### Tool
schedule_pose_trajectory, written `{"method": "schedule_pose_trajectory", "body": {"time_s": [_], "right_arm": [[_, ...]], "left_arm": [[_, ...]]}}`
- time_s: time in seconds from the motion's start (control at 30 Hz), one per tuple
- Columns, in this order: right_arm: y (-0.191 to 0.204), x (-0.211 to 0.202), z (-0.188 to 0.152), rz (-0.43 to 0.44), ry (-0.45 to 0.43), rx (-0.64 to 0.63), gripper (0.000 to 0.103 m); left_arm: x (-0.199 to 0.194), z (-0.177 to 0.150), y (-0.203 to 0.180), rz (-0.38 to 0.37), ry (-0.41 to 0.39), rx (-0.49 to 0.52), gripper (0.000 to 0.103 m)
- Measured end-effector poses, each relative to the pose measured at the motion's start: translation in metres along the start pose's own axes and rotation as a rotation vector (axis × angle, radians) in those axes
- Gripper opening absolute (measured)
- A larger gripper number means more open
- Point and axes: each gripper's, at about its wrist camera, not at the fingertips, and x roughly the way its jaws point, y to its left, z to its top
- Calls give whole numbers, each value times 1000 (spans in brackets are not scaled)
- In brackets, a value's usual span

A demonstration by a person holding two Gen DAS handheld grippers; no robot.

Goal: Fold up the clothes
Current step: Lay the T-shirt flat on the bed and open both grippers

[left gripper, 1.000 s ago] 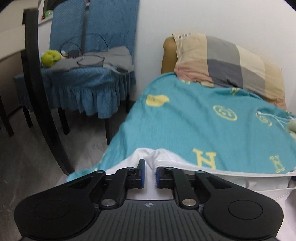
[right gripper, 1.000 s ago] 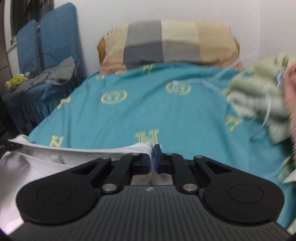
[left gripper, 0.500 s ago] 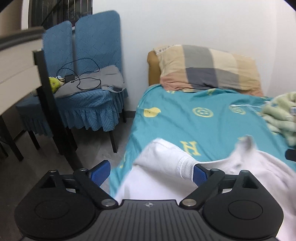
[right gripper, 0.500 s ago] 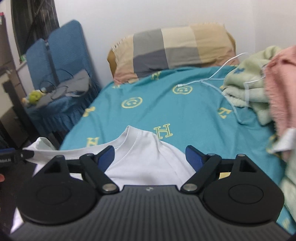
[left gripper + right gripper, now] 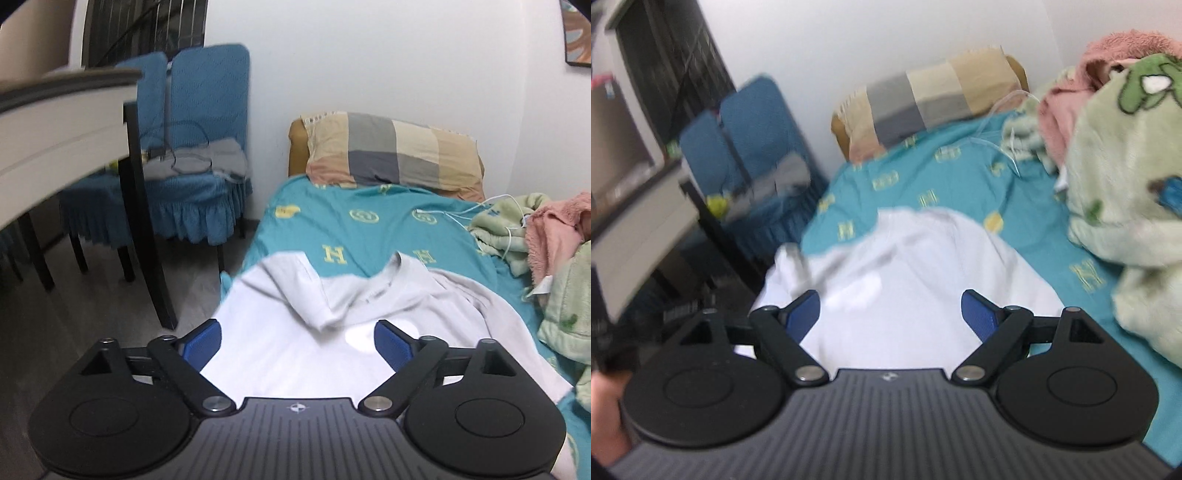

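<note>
Left gripper (image 5: 297,341) fingers standing spread wide, gripping nothing. Right gripper (image 5: 890,308) fingers also spread wide, empty. White T-shirt (image 5: 295,332) lying crumpled on teal bed sheet (image 5: 369,229), just ahead of and below both fingers, sleeve folded over.

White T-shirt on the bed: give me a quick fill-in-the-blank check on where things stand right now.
1. Both the left hand-held gripper and the right hand-held gripper are ____.
2. The white T-shirt lies on a ____ sheet.
3. The checked pillow sits at the ____ of the bed.

Missing words: open; teal; head
</note>
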Motion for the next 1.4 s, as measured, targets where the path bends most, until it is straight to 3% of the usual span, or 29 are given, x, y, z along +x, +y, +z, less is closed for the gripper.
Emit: {"method": "schedule_pose_trajectory", "body": {"time_s": [0.2, 0.53, 0.6, 0.63, 0.67, 0.77, 0.9, 1.0, 1.03, 1.13, 1.27, 1.4], "right_arm": [[-3, -10, 3, 37, -48, 29, 85], [-25, 29, -10, -6, -70, 64, 85], [-29, 43, -13, -12, -48, 76, 85], [-31, 50, -14, -11, -37, 87, 85], [-33, 55, -15, -10, -29, 96, 85], [-38, 63, -16, -13, -14, 118, 85], [-44, 75, -18, -18, 5, 147, 85], [-46, 73, -15, -27, -9, 147, 85], [-47, 71, -15, -31, -17, 143, 85], [-46, 65, -12, -49, -41, 119, 85], [-44, 57, -12, -81, -76, 67, 85], [-40, 53, -12, -102, -93, 25, 85]], "left_arm": [[50, 12, -31, -71, -1, -15, 84], [233, 53, -121, -178, 4, 14, 65], [267, 58, -140, -178, 32, 64, 34], [280, 59, -150, -167, 51, 99, 9], [292, 61, -159, -155, 71, 135, 2], [308, 74, -180, -152, 22, 219, 1], [296, 106, -200, -248, -54, 230, 1], [278, 116, -206, -259, -84, 241, 13], [270, 114, -200, -251, -76, 232, 19], [243, 109, -184, -229, -51, 203, 20], [206, 101, -159, -201, -17, 166, 33], [145, 73, -114, -191, 13, 116, 34]]}}
